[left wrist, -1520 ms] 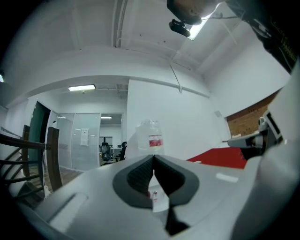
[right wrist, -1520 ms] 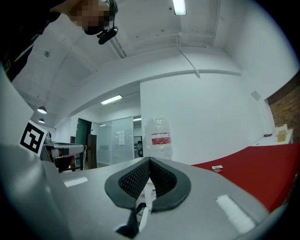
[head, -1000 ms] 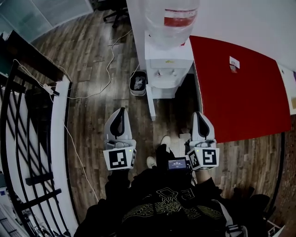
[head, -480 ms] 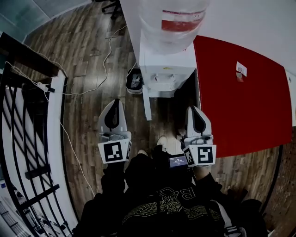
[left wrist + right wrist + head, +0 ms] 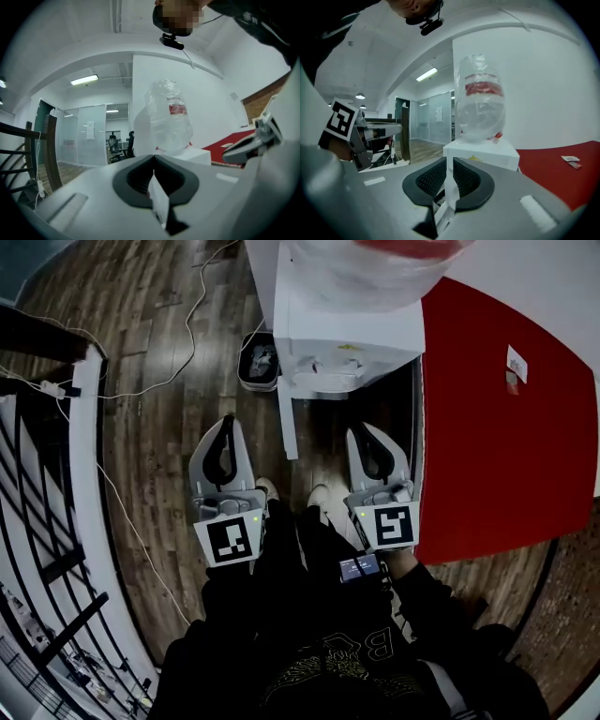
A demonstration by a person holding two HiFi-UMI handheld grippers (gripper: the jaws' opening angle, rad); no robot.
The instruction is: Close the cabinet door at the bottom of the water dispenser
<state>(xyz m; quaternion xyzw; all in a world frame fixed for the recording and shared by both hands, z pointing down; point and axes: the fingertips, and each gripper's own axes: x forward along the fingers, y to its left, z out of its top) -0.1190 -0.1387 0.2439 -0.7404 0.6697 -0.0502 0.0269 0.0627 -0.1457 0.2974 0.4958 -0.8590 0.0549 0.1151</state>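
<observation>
Cabinet door [image 5: 286, 427]: it is open. It sticks out toward the person from the bottom left corner of the water dispenser [image 5: 347, 338]. From above it shows as a thin white board, seen along its top edge.
Dark space: the inside of the cabinet shows as a dark gap under the dispenser, just to the right of the door.
Done so far: nothing yet, I think. No tool touches the door.
Left to do: bring a tool to the door's outer side. Then push the door to the right, across the dark gap, until it lies flat on the dispenser.
Hard to see: the camera looks down from above, so how wide the door stands is only a guess. It looks swung nearly all the way out.
Left tool [image 5: 226, 420]: it is on the left of the door, near it but apart from it. It points about level at the dispenser. Its jaws are pressed together and hold nothing.
Right tool [image 5: 359, 429]: it is on the right of the door, in front of the dark gap. It points at the dispenser and tips down a little. Its jaws have just been opening a bit. There is a thin slit between them and nothing in it.
Best guess: the left tool is on the good side for the push.
</observation>
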